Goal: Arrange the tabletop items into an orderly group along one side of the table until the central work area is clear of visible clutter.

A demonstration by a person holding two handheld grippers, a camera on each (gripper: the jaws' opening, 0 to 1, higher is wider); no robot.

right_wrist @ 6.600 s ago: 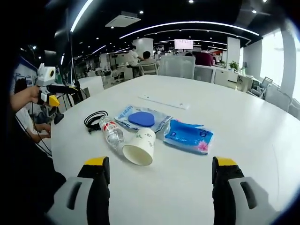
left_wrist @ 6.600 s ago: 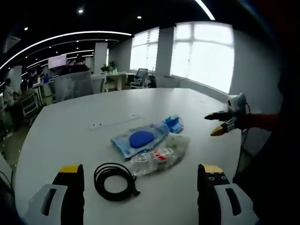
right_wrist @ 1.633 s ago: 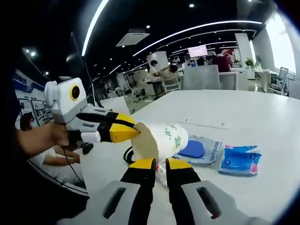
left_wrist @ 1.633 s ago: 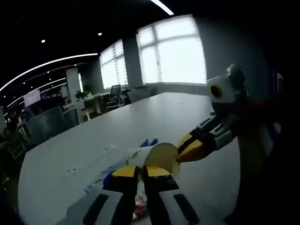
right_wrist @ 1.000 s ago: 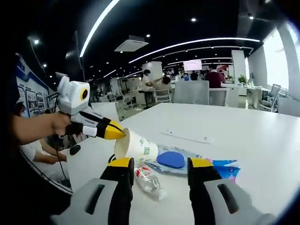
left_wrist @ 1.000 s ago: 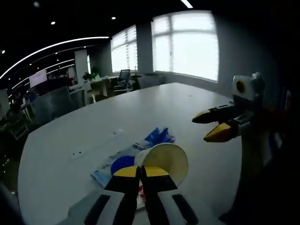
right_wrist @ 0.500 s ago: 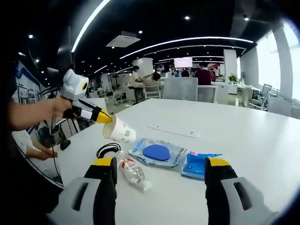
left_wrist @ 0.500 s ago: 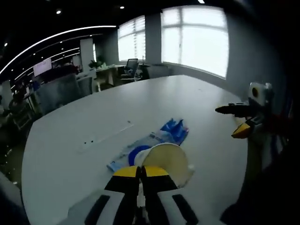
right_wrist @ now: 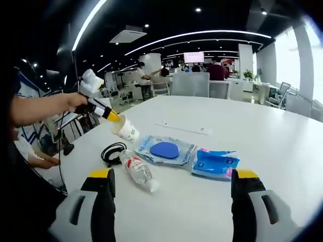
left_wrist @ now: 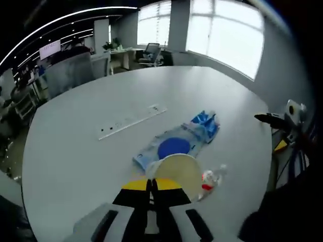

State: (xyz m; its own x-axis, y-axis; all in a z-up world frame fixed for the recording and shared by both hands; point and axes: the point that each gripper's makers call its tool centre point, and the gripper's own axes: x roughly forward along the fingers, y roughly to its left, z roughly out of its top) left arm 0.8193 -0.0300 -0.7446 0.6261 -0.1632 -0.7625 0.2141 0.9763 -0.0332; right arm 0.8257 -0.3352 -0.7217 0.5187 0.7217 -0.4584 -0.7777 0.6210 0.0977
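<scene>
A white paper cup (left_wrist: 176, 172) hangs above the table by its rim, with my left gripper (left_wrist: 152, 185) shut on it; that cup (right_wrist: 126, 130) and the left gripper (right_wrist: 112, 117) sit at the left of the right gripper view. Below lie a clear plastic bottle (right_wrist: 137, 173) with a red label, a coiled black cable (right_wrist: 112, 152), a clear pouch with a blue disc (right_wrist: 165, 149) and a blue tissue pack (right_wrist: 215, 163). My right gripper (right_wrist: 171, 189) stands wide open near the table's edge, holding nothing. That right gripper (left_wrist: 278, 132) is small at the right of the left gripper view.
A long white strip (left_wrist: 132, 121) lies beyond the pouch on the big white table (left_wrist: 75, 151). Office chairs and desks (right_wrist: 197, 83) stand past the far edge, with people seated there. A person's hand (right_wrist: 75, 103) holds the left gripper.
Six seconds ago the cup lay on the table; it passed from my right gripper to my left. In the last second the left gripper rose with the cup and the right one drew back, open.
</scene>
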